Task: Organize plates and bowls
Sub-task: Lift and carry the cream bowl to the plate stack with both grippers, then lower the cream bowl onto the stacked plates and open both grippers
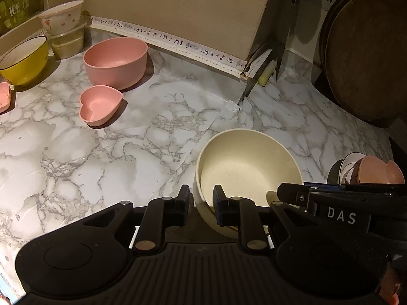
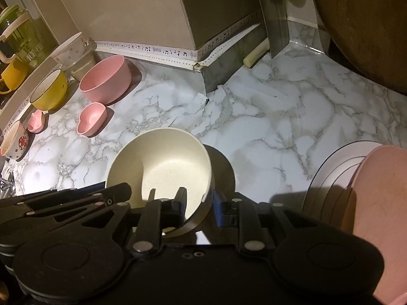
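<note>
Cream bowl (image 1: 244,167), tilted above the marble counter (image 1: 101,157): near rim wall clamped between left gripper (image 1: 201,198) jaws, opposite rim clamped between right gripper (image 2: 199,203) jaws.

Black claw (image 1: 201,198), blue pads (image 2: 218,204), "DAS" lettering

The cream bowl (image 1: 244,167) sits tilted, its rim between both grippers' fingers. Pink bowls (image 1: 115,59) stand upright far ahead-left.

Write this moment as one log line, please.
left gripper: shut on cream bowl rim | right gripper: shut on same rim | bowl: tilted
</note>
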Available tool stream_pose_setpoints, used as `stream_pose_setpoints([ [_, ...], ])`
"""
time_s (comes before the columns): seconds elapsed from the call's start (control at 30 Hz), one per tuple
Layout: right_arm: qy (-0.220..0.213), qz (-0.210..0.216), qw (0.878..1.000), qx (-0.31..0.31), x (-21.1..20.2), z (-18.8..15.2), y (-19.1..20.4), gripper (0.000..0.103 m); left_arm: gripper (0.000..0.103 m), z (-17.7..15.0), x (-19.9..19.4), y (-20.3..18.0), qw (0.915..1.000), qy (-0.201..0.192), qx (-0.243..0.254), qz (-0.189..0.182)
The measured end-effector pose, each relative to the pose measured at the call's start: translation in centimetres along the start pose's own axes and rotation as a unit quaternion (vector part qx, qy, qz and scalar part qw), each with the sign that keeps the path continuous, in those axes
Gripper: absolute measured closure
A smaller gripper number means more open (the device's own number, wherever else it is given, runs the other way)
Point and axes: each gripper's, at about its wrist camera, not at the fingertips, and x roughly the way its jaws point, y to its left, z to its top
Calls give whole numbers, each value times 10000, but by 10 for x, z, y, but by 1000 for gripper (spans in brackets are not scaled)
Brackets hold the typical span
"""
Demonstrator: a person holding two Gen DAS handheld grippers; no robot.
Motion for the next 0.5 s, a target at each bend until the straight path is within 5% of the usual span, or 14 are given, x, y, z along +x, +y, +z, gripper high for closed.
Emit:
stream_pose_setpoints([
  [0.37, -220, -24, 9996, -174, -19, 1, 5, 70, 83, 1, -22, 9, 9999, -167, -27, 25],
  [0.5, -319, 4, 9992, -220, -27, 3, 10, 64, 72, 4, -31, 16, 9996, -268, -114, 54],
])
